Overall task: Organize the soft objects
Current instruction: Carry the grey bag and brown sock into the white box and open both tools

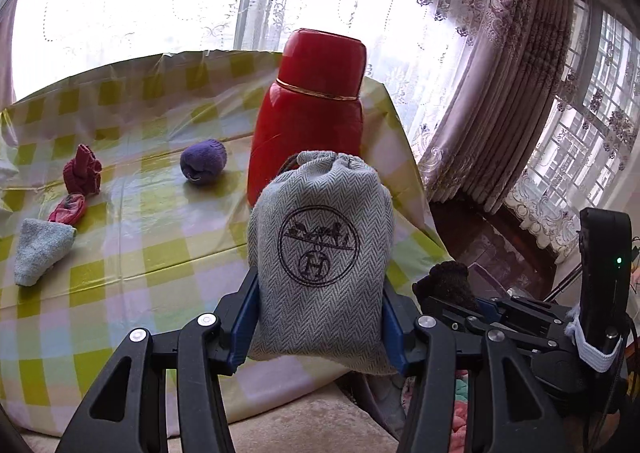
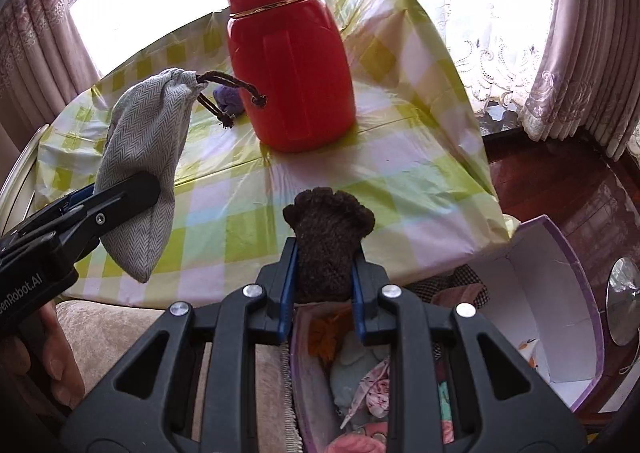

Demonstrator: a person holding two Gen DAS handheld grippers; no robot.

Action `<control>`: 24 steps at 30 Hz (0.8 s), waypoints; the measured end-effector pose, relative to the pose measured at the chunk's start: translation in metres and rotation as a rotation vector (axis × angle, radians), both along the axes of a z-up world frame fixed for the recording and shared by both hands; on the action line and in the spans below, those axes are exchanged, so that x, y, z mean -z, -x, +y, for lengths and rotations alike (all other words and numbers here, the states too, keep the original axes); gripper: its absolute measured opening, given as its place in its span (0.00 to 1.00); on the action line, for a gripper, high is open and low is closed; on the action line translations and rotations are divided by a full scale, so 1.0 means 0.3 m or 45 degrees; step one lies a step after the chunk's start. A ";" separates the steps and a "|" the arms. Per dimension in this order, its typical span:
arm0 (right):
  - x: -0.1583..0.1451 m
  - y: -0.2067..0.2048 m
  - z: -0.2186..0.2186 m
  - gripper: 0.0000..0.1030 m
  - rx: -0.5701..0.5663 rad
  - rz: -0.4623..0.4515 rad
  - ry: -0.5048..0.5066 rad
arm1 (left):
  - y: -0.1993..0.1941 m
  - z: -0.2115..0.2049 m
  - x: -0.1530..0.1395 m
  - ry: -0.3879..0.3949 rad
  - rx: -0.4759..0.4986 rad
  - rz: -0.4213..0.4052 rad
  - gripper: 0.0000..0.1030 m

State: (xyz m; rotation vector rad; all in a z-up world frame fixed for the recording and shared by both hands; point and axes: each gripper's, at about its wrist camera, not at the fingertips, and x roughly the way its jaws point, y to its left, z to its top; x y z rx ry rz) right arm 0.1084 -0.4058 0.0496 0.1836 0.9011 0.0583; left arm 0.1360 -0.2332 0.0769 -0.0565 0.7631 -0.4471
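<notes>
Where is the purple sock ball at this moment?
In the left wrist view, the purple sock ball lies on the checked tablecloth, left of the red flask.

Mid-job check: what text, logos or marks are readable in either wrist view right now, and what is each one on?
"H": large letter inside the round stamp on the grey drawstring pouch held by the left gripper; the carriage-like figure above it carries no readable words.
"enRobot.AI": white print on the left gripper's body in the right wrist view, its start cut off by the frame edge.
Red flask and dark knitted item in the right gripper: no text visible.
</notes>
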 end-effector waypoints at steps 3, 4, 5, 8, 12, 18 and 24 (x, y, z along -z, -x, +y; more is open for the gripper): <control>-0.004 0.036 -0.098 0.26 0.071 0.000 0.009 | 0.013 -0.096 -0.015 -0.002 0.082 -0.013 0.52; -0.005 0.048 -0.127 0.26 0.093 -0.002 0.011 | 0.017 -0.126 -0.019 -0.006 0.107 -0.017 0.52; -0.006 0.057 -0.155 0.26 0.115 -0.002 0.011 | 0.022 -0.160 -0.023 -0.011 0.130 -0.022 0.52; -0.010 0.089 -0.229 0.26 0.172 -0.005 0.012 | 0.029 -0.250 -0.034 -0.016 0.196 -0.033 0.52; -0.015 0.128 -0.315 0.26 0.247 -0.013 0.007 | 0.036 -0.363 -0.055 -0.021 0.278 -0.045 0.52; -0.017 0.171 -0.432 0.26 0.346 -0.019 -0.003 | 0.066 -0.530 -0.065 -0.037 0.410 -0.062 0.53; -0.021 0.202 -0.511 0.26 0.424 -0.028 -0.011 | 0.087 -0.672 -0.059 -0.015 0.549 -0.043 0.55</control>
